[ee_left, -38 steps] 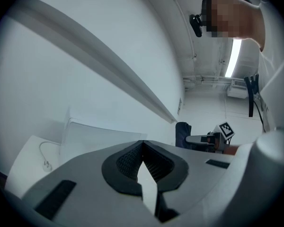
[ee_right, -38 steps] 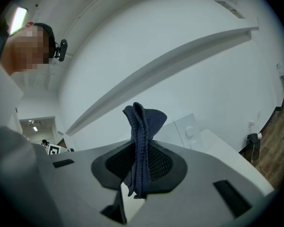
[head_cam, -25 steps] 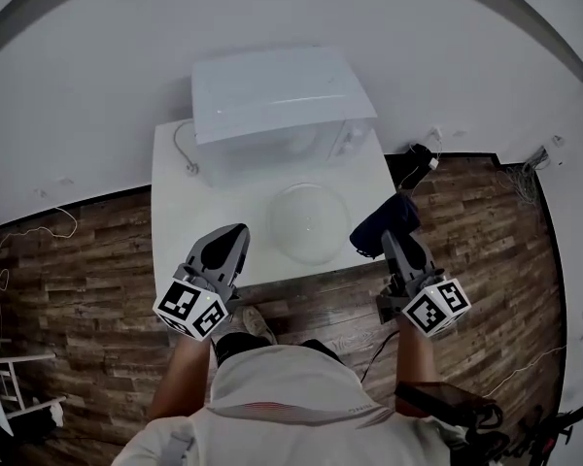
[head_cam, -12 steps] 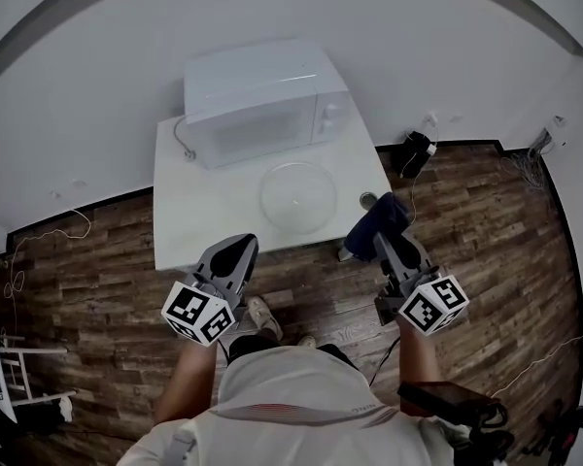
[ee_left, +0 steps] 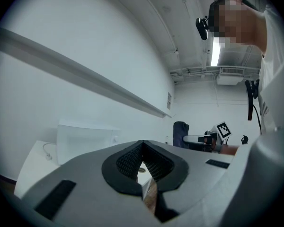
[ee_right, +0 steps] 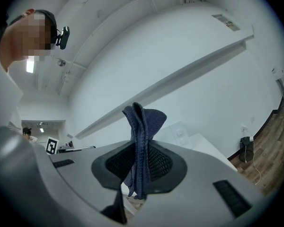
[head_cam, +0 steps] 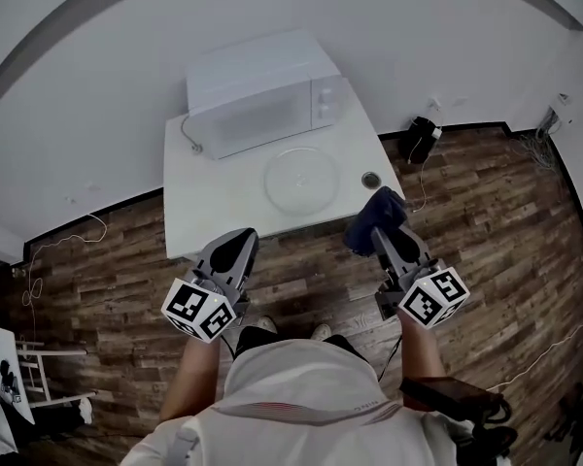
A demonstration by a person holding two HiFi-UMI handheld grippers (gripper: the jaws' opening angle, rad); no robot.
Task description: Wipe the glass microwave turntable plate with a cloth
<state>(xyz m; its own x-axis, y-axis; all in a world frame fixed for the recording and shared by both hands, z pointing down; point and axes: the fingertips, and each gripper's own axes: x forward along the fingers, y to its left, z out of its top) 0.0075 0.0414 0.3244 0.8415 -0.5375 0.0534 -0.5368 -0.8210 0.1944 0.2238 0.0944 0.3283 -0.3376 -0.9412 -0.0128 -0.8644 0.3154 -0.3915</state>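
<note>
The clear glass turntable plate [head_cam: 301, 180] lies flat on the white table [head_cam: 204, 212], in front of the white microwave [head_cam: 257, 90]. Both grippers hang over the wooden floor, short of the table's front edge. My right gripper [head_cam: 381, 233] is shut on a dark blue cloth [head_cam: 374, 216], which stands up folded between the jaws [ee_right: 143, 126]. My left gripper [head_cam: 238, 241] is shut with nothing in it; its black pads [ee_left: 128, 160] meet at the tip. The left gripper view also shows the microwave [ee_left: 85, 138] and the cloth [ee_left: 181, 134].
A small dark ring [head_cam: 371, 179] lies on the table right of the plate. A cable [head_cam: 187, 134] runs from the microwave's left side. A black plug and wires [head_cam: 420, 139] sit by the right wall. White furniture [head_cam: 10, 377] stands at lower left.
The person has stepped back from the table. Both grippers were at its front edge and are now over the floor. The cloth stays in the right gripper.
</note>
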